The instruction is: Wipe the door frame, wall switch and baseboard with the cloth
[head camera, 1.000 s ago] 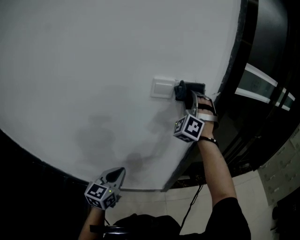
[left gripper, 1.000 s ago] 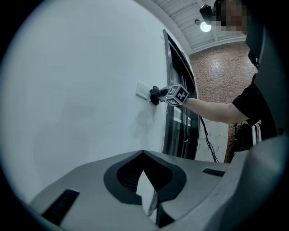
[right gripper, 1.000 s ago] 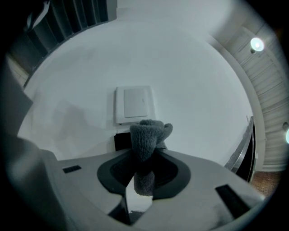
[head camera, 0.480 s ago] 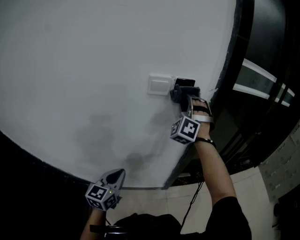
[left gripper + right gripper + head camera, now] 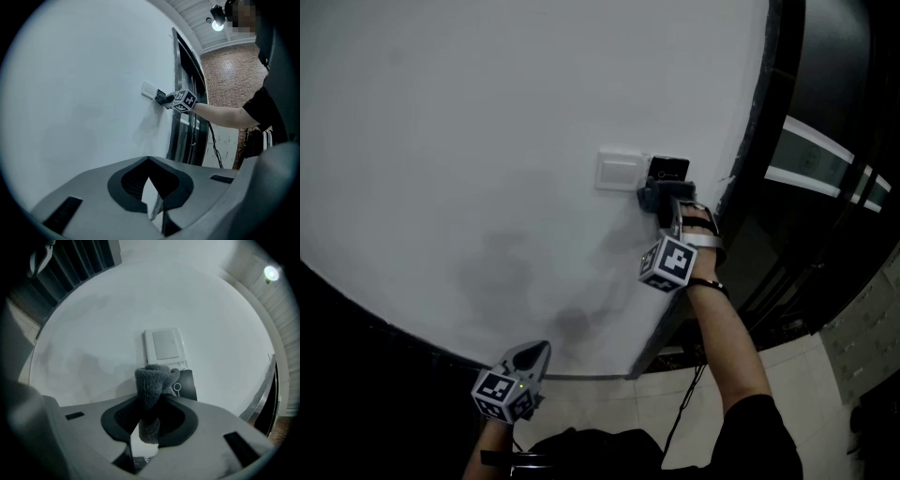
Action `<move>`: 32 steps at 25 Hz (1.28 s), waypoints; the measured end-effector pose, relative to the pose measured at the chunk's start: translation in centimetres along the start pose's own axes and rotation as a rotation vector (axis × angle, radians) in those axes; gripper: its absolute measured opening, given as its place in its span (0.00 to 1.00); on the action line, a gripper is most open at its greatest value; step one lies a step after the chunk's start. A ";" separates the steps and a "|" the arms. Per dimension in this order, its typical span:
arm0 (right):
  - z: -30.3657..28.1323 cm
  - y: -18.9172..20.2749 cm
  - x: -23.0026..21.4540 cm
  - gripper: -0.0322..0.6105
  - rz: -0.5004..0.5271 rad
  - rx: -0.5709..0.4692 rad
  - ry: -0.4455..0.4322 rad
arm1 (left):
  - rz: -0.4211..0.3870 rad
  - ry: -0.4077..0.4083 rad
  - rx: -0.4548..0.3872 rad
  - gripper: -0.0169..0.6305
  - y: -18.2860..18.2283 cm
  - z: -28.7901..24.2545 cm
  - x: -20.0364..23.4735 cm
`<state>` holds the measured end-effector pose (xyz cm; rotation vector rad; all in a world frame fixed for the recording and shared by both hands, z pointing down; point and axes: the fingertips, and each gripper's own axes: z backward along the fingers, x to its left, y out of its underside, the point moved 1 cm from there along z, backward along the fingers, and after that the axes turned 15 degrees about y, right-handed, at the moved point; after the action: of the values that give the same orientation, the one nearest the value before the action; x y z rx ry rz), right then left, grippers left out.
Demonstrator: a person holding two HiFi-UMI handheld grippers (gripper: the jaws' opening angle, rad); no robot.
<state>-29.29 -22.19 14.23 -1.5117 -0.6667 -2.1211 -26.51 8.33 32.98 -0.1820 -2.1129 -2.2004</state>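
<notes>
Since my right gripper is clamped tight on the grey cloth, with a thick tuft standing out past the jaw tips, that tuft is all I have to wipe with. The wall switch sits straight ahead of the jaws and just beyond the tuft. The cloth's top meets the lower edge of its plate. A small black panel lies close to the tuft's right side.

I judge the switch to be the step in hand. To do it well, I'd push the tuft forward across the plate with light, even pressure. It should be firm enough to flatten the pile against the face, but soft enough not to trip the rocker. I'd run around the plate's rim too, where dust gathers, and keep the hard jaw tips off the white wall so that only cloth touches.

My left gripper hangs low and well away from the switch, its jaws closed together on nothing. It plays no part in this step.

The dark door frame stands off to my right gripper's right. I cannot make out the baseboard for certain.
</notes>
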 end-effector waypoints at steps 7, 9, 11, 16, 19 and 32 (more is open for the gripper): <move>1.1 0.1 -0.5 0.19 -0.025 -0.006 -0.042 | 0.006 -0.007 -0.007 0.01 0.3 0.2 -0.2; 1.3 -0.1 -3.5 0.19 -0.035 -0.039 0.008 | 0.007 -0.010 -0.006 0.01 0.3 0.4 -0.1; 0.9 -0.6 -7.4 0.19 -0.071 -0.047 0.066 | 0.008 -0.017 -0.008 0.01 0.2 0.4 0.4; -1.4 -1.6 -12.2 0.19 -0.059 -0.012 0.152 | 0.009 -0.027 -0.027 0.01 -0.1 0.2 0.4; -2.3 -1.1 -11.0 0.19 -0.077 0.050 0.126 | 0.008 -0.022 -0.030 0.01 -0.1 0.2 0.1; -2.1 -0.8 -6.2 0.19 -0.037 0.076 0.105 | 0.034 -0.030 0.007 0.01 1.3 0.8 0.7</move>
<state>-29.44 -22.33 7.67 -1.3477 -0.7340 -2.1603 -27.04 9.12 34.40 -0.2512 -2.1161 -2.1848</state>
